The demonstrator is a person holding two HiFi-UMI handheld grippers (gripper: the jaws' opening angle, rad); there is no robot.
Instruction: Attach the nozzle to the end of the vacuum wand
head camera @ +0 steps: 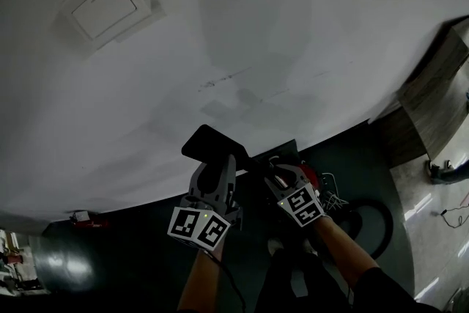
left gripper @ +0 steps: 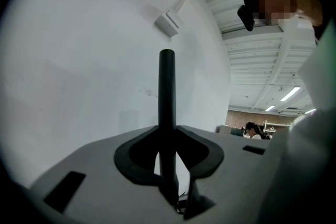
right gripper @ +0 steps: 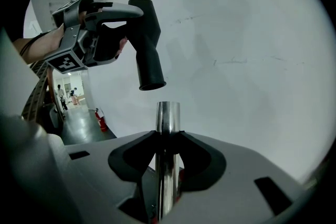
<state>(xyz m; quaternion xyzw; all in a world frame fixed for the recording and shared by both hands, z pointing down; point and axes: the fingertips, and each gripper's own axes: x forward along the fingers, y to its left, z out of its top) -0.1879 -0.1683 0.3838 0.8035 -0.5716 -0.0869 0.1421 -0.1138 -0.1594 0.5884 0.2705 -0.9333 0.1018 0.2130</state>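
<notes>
The black nozzle [right gripper: 148,44] hangs with its open collar pointing down, a small gap above and slightly left of the chrome vacuum wand's [right gripper: 168,118] open end. My left gripper [right gripper: 118,16] is shut on the nozzle's upper part. In the left gripper view the nozzle [left gripper: 167,107] shows edge-on as a dark bar between the pads of the left gripper [left gripper: 168,141]. My right gripper [right gripper: 168,144] is shut on the wand, which stands up between its pads. In the head view both the left gripper [head camera: 215,166] and the right gripper [head camera: 277,174] sit low against the wall, with the nozzle [head camera: 211,145] above them.
A white wall fills most of each view, with a square wall plate [head camera: 106,7] high up. The red vacuum body [head camera: 311,176] and a black hose loop [head camera: 382,223] lie on the dark floor. A wooden cabinet [head camera: 432,95] stands right, and a fire extinguisher [right gripper: 100,120] stands by the wall.
</notes>
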